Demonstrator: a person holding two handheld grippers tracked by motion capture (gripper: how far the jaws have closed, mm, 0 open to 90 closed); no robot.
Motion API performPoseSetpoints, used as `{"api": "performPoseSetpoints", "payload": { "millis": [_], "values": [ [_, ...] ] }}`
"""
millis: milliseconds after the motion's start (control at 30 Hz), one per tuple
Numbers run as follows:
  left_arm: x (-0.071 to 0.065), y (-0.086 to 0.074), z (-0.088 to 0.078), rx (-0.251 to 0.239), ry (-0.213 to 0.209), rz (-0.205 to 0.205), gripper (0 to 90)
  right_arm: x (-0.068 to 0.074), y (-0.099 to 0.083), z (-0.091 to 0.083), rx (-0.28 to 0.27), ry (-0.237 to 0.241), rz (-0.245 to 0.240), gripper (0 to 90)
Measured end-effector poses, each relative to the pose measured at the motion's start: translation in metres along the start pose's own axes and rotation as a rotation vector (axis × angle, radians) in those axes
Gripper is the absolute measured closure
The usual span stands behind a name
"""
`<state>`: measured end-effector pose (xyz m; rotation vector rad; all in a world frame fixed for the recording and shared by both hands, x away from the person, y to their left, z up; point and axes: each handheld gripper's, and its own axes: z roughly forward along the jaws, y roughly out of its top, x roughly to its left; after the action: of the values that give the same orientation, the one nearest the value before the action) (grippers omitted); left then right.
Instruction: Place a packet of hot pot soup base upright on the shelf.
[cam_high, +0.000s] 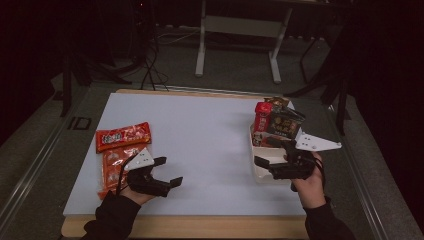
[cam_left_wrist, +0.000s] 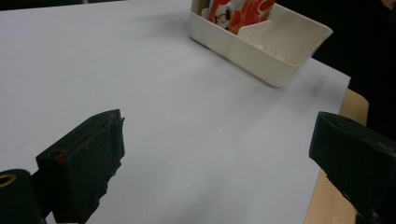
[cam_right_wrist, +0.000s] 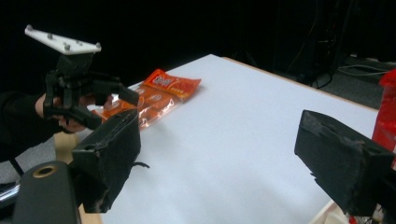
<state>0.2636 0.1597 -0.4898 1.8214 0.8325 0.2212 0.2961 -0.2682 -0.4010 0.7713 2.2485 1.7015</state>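
On the left side of the white table (cam_high: 200, 135) two orange snack packets (cam_high: 120, 150) lie side by side, long axes running across, just beyond the left gripper (cam_high: 167, 172), whose jaws are spread wide with nothing between them. Over on the right, the right gripper (cam_high: 265, 167) hangs over the near end of the cream tray (cam_high: 257, 172), jaws also gaping and empty, pointing left across the sheet. Packets sit well apart from it, so the left hand looks the nearer one for the next pick
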Motion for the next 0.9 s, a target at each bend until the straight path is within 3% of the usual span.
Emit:
{"api": "performPoseSetpoints", "payload": {
  "millis": [200,400,533,600,733,900],
  "values": [
    [0.006,0.007,-0.017,-0.019,0.031,0.015,3.6,0.009,-0.009,-0.003,0.006,0.026,-0.011,14.3],
    [0.022,0.012,-0.042,-0.043,0.09,0.0,4.8,0.012,-0.015,-0.002,-0.016,0.053,-0.018,15.9],
    [0.034,0.015,-0.058,-0.051,0.133,-0.009,7.5,0.015,-0.017,-0.001,0.007,0.051,-0.032,15.9],
    [0.041,0.015,-0.066,-0.057,0.156,-0.016,10.9,0.015,-0.02,-0.002,-0.004,0.059,-0.006,15.9],
    [0.053,0.014,-0.08,-0.066,0.205,-0.022,21.1,0.018,-0.022,-0.004,-0.003,0.054,-0.007,15.8],
    [0.068,0.01,-0.095,-0.055,0.317,-0.035,34.0,0.022,-0.025,-0.006,0.001,0.043,-0.014,15.8]
  ]
}}
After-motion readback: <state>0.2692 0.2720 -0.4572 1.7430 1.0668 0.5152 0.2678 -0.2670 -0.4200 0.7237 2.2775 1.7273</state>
